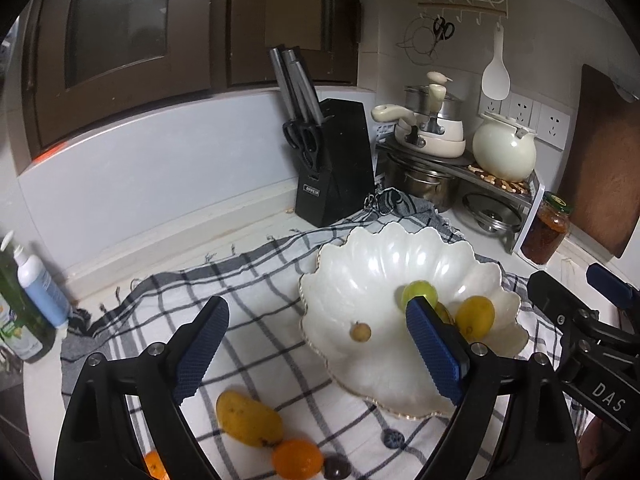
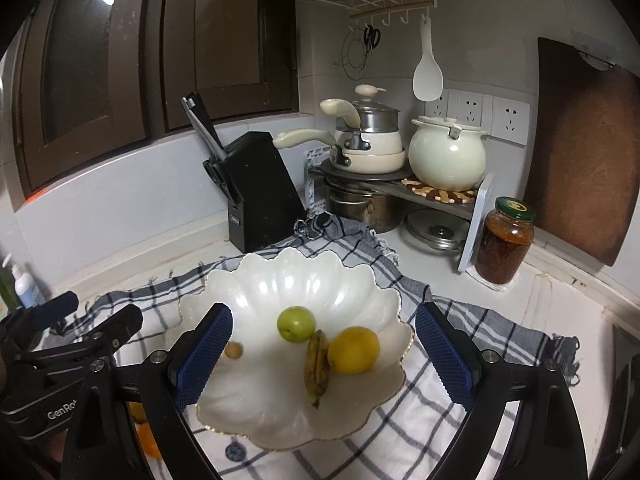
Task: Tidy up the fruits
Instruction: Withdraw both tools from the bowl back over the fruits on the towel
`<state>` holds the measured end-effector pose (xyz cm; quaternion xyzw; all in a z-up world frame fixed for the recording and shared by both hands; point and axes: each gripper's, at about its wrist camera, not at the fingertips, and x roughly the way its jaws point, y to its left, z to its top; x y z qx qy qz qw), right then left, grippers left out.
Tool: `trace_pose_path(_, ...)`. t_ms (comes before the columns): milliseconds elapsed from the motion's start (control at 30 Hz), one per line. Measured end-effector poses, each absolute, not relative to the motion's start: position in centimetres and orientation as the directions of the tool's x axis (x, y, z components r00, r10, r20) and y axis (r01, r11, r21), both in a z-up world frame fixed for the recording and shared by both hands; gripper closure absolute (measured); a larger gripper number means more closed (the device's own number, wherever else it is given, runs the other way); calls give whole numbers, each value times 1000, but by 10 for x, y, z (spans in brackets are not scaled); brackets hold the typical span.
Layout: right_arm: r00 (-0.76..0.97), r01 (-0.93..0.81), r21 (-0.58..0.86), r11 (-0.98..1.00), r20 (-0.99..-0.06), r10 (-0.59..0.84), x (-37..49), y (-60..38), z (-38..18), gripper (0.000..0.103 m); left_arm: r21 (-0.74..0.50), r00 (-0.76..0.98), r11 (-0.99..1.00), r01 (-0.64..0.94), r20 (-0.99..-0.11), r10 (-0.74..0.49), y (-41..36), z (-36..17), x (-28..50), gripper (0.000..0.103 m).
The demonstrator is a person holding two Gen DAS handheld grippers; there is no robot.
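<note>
A white scalloped bowl sits on a checked cloth. It holds a green round fruit, a yellow lemon, a small banana and a small tan fruit. On the cloth in front lie a yellow mango, an orange, a dark plum and another orange piece. My left gripper is open and empty over the bowl's left rim. My right gripper is open and empty above the bowl.
A black knife block stands behind the cloth. A rack with pots and a cream kettle fills the back corner. A sauce jar stands to the right. Bottles stand at the left. A brown cutting board leans on the right wall.
</note>
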<state>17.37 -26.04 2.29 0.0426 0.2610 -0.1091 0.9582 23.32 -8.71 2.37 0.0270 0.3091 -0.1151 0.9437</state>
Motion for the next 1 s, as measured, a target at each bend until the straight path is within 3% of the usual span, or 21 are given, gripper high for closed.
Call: trace_pose_path(1000,821,129,40,991,-564,-84,110,-196,-37,12,27,801,994,109,-594,-72,-17,-16,147,12)
